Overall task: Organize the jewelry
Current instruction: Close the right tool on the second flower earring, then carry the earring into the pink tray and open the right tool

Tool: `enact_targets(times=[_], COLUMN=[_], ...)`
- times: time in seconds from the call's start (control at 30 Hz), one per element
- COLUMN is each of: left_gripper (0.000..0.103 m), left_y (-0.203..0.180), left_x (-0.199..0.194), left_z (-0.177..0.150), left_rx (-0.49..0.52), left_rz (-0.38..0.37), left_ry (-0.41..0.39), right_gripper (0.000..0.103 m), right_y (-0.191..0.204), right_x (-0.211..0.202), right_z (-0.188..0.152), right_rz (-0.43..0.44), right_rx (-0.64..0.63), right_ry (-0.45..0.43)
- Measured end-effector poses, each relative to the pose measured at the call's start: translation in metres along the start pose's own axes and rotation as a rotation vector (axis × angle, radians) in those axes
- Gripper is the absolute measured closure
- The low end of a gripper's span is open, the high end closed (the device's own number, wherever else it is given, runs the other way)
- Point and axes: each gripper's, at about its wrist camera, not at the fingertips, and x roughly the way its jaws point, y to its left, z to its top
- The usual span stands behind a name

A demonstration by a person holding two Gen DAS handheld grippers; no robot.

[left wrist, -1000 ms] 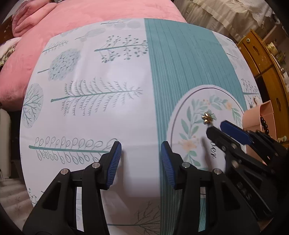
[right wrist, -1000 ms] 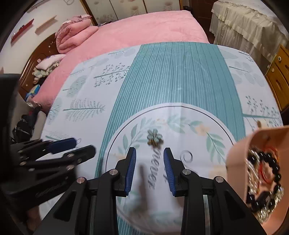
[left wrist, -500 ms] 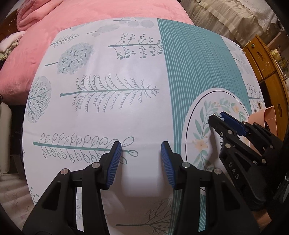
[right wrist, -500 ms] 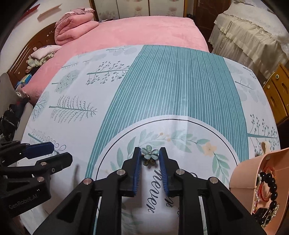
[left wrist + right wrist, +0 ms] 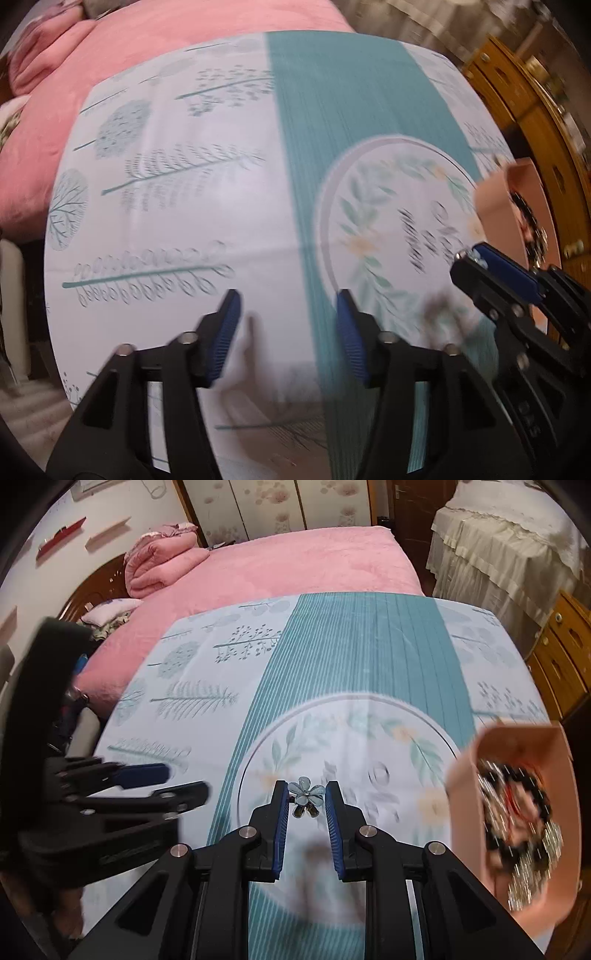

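Right gripper (image 5: 306,801) is pinched on the flower brooch (image 5: 306,794), pads pressing its two sides right at the fingertips, the narrow gap filled by the piece. Tip grip makes sense: the thing is small and flat, so only the fingertips can get under its edges off the cloth. The brooch is lifted clear of the tablecloth (image 5: 369,646), over the near part of the printed round wreath; a soft shadow lies on the cloth nearer the camera.

Pink tray (image 5: 517,753) sits at the right edge of the table, already holding a black bead bracelet (image 5: 498,812), red cord and silvery chains. It's close to the right hand, so likely the drop target; the brooch is still well apart from it, to its left.

Left gripper (image 5: 288,332) has just been opening, jaws standing apart with nothing between them, only bare cloth beyond. It hangs over the left half of the table, out of the way of the carrying hand. In its blurred view the right gripper shows at far right with a pale glint at its tip, next to the tray.

Brooch orientation: blue petal face toward the camera, petals fanning to the far side, dark brassy part hanging on the near side between the pads. Roughly round, so no strong long axis; the slight one runs near-far along the fingers, from petals to the brassy part. Pin side cannot be told.
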Motion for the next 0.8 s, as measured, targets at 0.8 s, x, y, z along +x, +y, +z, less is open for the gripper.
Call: enact_targets(times=[0.8], left_gripper=[0.042], left_y=[-0.149], left_x=[-0.029], left_z=[-0.026], left_rx=[0.249], left_rz=[-0.083], left_ry=[-0.038], right_gripper=[0.083], right_y=[-0.129], right_x=[-0.116], right_z=[-0.083], right_rz=[-0.094], right_rx=[0.273], right_ry=[-0.079])
